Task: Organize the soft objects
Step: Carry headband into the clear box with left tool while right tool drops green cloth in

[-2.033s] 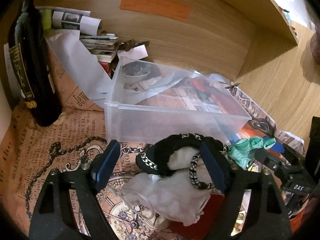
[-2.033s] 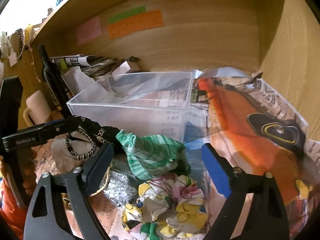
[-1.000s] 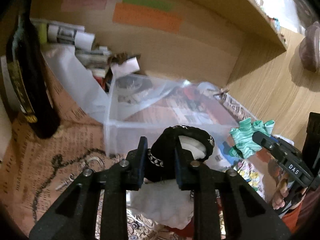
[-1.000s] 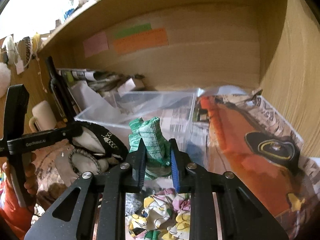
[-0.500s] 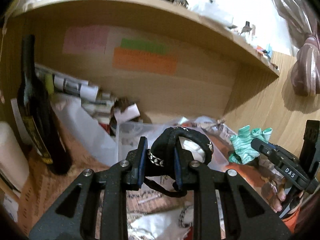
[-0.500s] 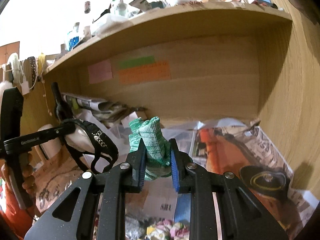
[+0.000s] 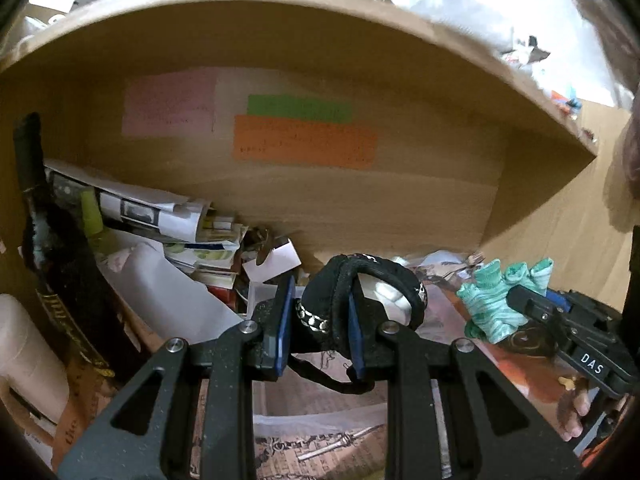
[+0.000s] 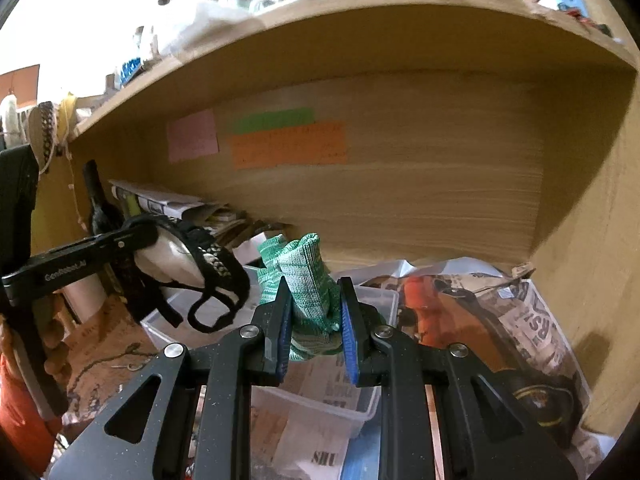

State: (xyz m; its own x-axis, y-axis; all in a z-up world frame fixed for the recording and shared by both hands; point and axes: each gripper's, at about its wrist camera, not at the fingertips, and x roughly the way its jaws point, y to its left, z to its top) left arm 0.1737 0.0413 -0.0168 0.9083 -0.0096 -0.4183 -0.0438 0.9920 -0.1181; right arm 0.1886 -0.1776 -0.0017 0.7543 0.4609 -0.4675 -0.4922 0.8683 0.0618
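Observation:
My left gripper (image 7: pixel 320 324) is shut on a black fabric piece with silver-patterned trim and a white lining (image 7: pixel 360 292), held in the air above the clear plastic bin; it also shows in the right wrist view (image 8: pixel 200 268). My right gripper (image 8: pixel 314 320) is shut on a crumpled green knit cloth (image 8: pixel 304 280), held above the clear plastic bin (image 8: pixel 372 296). The green cloth also shows at the right of the left wrist view (image 7: pixel 496 304).
A dark bottle (image 7: pixel 52 248) stands at the left beside a stack of papers and magazines (image 7: pixel 180 224). Wooden shelf back wall with pink, green and orange notes (image 7: pixel 304 140). Newspaper sheets (image 8: pixel 500 320) cover the surface. A wooden side wall (image 8: pixel 592 280) stands at the right.
Both grippers closed on their cloths and lifted them off the surface. They have kept rising, and the bin now sits lower in both views.

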